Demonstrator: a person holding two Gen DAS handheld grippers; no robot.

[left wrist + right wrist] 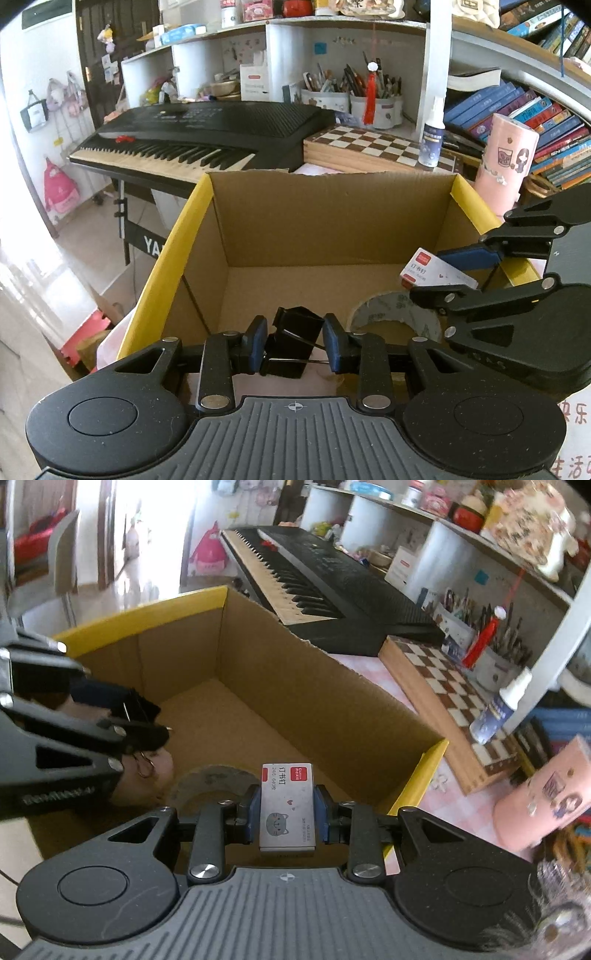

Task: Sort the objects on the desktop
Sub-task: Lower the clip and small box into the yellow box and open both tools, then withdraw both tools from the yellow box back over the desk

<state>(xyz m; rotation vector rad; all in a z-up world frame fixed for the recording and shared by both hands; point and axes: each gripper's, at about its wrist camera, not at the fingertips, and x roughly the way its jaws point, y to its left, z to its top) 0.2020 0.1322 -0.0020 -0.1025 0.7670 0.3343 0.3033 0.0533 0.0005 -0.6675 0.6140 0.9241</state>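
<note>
I'm holding both claws over the cardboard box. L claw is squeezing a black binder clip, R claw a staples box. I'm thinking: go low, let go softly, missing the tape roll.

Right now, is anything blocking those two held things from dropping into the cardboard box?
Nothing visible. The binder clip and staple box hang over the open cardboard box. Only a tape roll lies on its floor, below the staple box; the rest is bare.

Left hand-held gripper and right hand-held gripper, both clamped, angled downward.
</note>
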